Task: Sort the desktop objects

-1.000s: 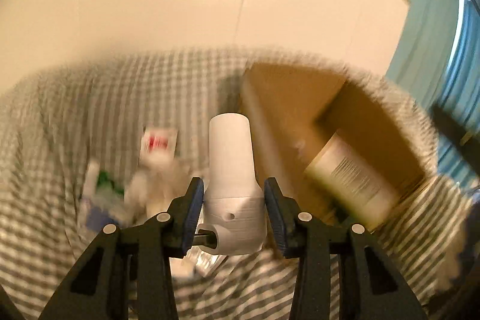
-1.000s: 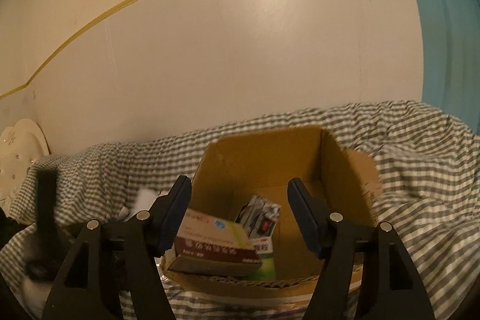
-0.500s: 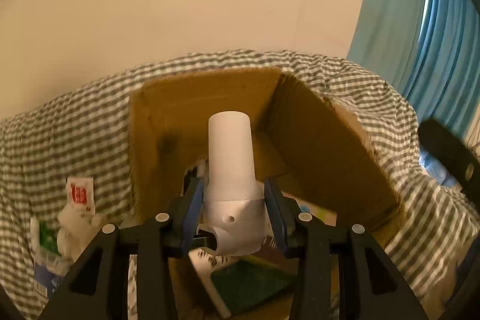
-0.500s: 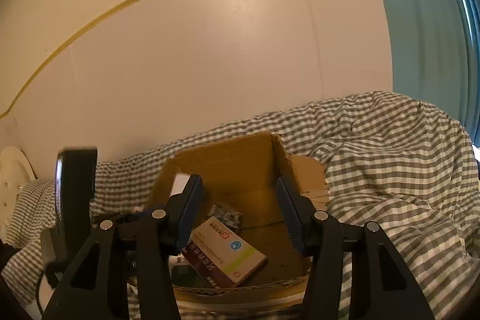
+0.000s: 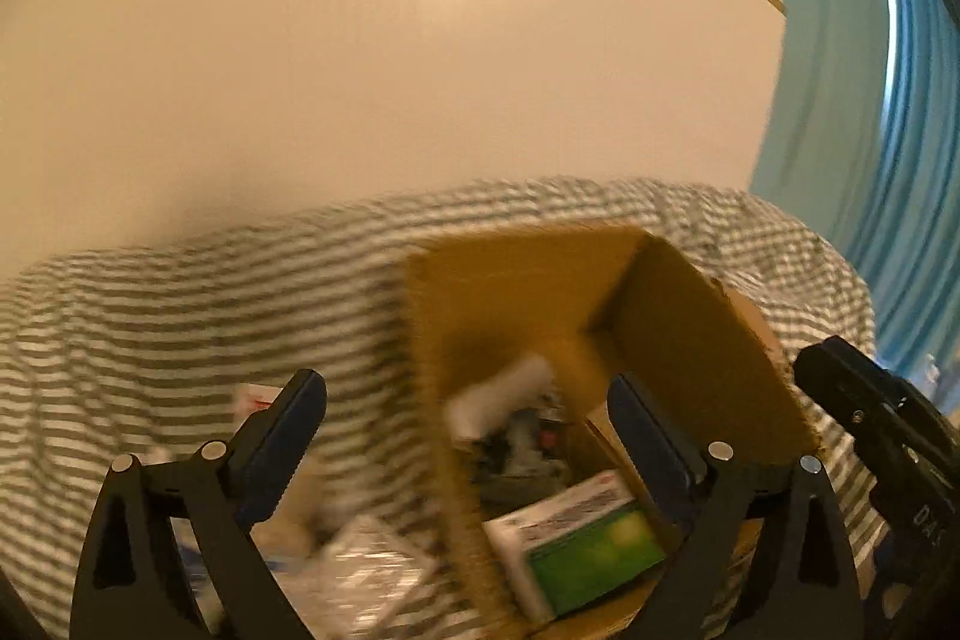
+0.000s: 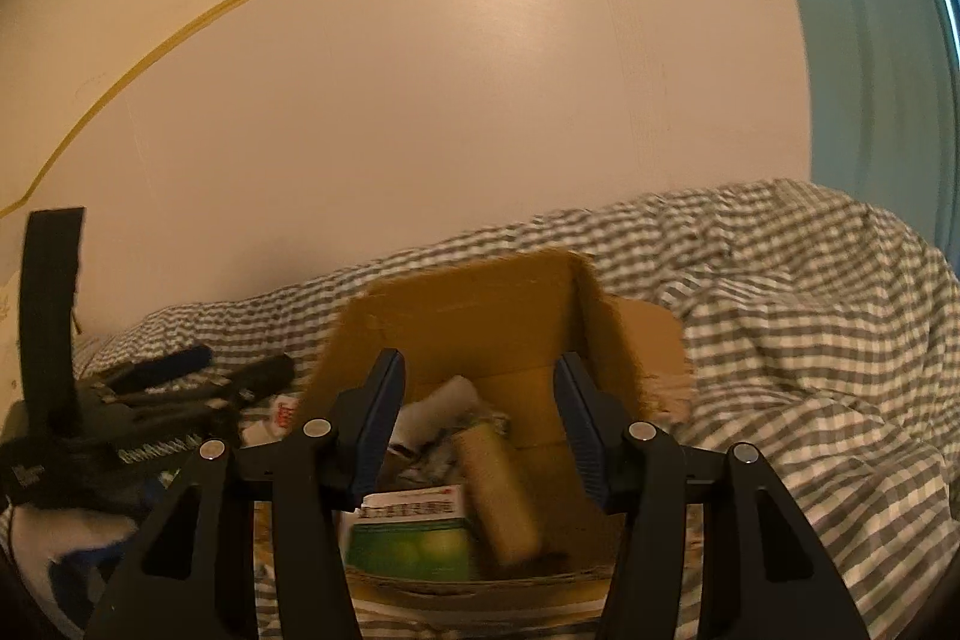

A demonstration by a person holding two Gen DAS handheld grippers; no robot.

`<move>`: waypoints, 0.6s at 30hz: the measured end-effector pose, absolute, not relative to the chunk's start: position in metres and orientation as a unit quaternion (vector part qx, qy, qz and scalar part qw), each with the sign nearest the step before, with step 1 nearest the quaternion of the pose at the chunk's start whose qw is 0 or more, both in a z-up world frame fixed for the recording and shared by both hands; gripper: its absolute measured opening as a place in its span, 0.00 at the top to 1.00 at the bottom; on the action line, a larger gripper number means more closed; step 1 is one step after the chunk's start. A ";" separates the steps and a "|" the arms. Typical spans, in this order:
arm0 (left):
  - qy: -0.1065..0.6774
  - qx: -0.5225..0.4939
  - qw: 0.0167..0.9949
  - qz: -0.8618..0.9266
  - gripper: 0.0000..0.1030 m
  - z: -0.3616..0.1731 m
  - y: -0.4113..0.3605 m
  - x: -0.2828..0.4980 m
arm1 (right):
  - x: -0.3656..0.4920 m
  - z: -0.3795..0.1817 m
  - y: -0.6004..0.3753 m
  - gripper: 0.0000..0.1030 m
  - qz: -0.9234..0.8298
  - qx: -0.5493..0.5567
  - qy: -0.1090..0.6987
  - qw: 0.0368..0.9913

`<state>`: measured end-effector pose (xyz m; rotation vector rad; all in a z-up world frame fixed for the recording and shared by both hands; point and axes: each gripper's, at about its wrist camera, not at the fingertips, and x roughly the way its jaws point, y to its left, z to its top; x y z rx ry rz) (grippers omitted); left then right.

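Clearly both claws, left claw [image 5: 465, 436] and right claw [image 6: 478, 421], gaped empty over the brown cardboard box [image 6: 480, 316]; best next to reach the loose packets [image 5: 360, 556] left of that box.

We are in a home, most likely a bedroom. A grey-and-white checked cloth [image 6: 780, 316], rumpled like bedding, spreads from nine o'clock round to three o'clock in the right wrist view and lies loosely over a soft surface. Behind it at twelve o'clock rises a plain cream wall [image 6: 456, 100] crossed by a thin gold trim line [image 6: 198, 22]. At two o'clock in the left wrist view we see a teal curtain [image 5: 870, 160] hanging in long folds. A worn cardboard box [image 6: 480, 316] of household packets sits on the cloth at six o'clock.
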<state>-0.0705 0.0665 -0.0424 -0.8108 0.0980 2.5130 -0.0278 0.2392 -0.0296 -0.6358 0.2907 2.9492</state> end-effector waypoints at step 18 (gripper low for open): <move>-0.016 -0.290 0.105 0.951 0.06 -0.043 -0.117 -0.081 | -0.030 -0.020 0.101 0.48 0.978 -0.201 0.021 -0.045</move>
